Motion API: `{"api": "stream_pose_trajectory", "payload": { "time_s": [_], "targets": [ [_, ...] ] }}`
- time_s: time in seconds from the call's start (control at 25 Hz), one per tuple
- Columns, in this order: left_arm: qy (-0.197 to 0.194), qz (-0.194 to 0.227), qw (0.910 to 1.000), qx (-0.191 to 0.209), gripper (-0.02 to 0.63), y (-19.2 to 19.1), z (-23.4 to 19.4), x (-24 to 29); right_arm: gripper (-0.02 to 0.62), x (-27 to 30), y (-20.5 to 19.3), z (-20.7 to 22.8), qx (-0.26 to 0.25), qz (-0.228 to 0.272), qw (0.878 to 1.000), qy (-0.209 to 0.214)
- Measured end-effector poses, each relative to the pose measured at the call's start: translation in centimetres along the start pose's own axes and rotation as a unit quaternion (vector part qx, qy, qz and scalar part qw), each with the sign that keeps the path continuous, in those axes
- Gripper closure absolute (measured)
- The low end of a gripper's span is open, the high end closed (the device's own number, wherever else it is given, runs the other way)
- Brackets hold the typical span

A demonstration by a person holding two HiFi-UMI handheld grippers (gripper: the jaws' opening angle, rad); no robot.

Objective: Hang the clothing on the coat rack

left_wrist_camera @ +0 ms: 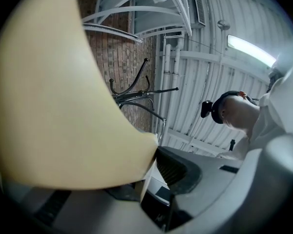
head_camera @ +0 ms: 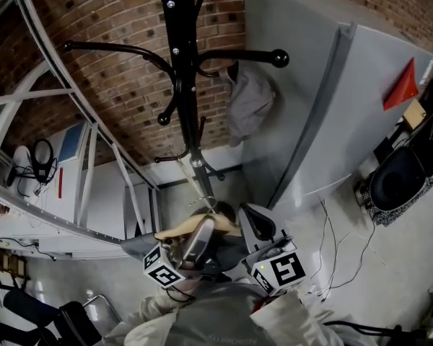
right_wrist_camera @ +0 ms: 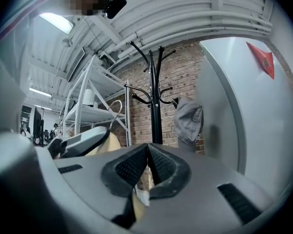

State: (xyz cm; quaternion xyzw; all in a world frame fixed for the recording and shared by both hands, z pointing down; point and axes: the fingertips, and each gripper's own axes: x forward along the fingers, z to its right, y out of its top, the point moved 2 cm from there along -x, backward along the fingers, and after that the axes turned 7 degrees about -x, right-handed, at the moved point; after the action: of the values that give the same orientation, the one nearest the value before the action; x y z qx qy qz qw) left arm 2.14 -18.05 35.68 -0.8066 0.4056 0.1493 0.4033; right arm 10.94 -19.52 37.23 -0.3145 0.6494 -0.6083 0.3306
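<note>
- 1 black coat rack [head_camera: 179, 63] stands against the brick wall. It is the landmark here, with several curved hooks branching off 1 pole.
- 1 grey cabinet [head_camera: 325, 107] stands just beside the rack, on its right in the head view.
- 1 piece of clothing [head_camera: 220, 312], grey fabric, shows below the hanger and well short of the rack, on the person's side of it. I cannot cleanly separate it from the person's own clothes. I judge it soft, light and limp, so it should be carried by the hanger and not by the cloth.
- 1 wooden hanger [head_camera: 175, 231] with a wire hook is held in front of the rack's base, not touching the rack. It looks stiff, smooth and slightly slippery. The safe holds are on its 2 arms, which leaves the wire hook free to drop over a rack hook.
- 1 grey cap [head_camera: 249, 103] already hangs on a right-hand hook of the rack, so a different hook is the better target.
- There are 2 grippers, both between the person and the rack.
  - The left gripper [head_camera: 202, 231] has its jaws spread wide around the hanger's thick wooden arm and clamped on it.
  - The right gripper [right_wrist_camera: 148, 152] has its pad tips meeting. A pale sliver shows behind them, and I cannot tell what it is.
</note>
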Motion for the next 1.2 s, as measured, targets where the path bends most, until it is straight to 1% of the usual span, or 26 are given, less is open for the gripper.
{"api": "stream_pose_trajectory", "payload": {
  "time_s": [0.28, 0.64, 0.84, 1.0, 1.2],
  "targets": [
    [-0.01, 0.007, 0.9999, -0.003, 0.502, 3.0, -1.9, -0.4, 0.571, 3.5, 0.1, -1.0, -0.009, 0.001, 1.0, 0.0],
    [-0.029, -0.003, 0.9995, -0.007, 0.502, 6.1, -2.7, -1.2, 0.571, 6.7, 0.9, -3.1, -0.019, 0.009, 1.0, -0.013],
    [-0.035, -0.014, 0.9993, -0.01, 0.502, 7.2, -3.2, -1.6, 0.571, 7.2, 1.0, -3.6, -0.019, 0.01, 0.999, -0.038],
    [-0.031, -0.017, 0.9993, -0.013, 0.502, 7.5, -3.8, -1.8, 0.571, 7.1, 0.7, -3.3, -0.02, 0.003, 0.998, -0.057],
    [-0.033, -0.011, 0.9993, -0.013, 0.502, 8.0, -3.9, -1.8, 0.571, 7.3, 1.3, -3.5, -0.03, 0.006, 0.998, -0.056]
  ]
}}
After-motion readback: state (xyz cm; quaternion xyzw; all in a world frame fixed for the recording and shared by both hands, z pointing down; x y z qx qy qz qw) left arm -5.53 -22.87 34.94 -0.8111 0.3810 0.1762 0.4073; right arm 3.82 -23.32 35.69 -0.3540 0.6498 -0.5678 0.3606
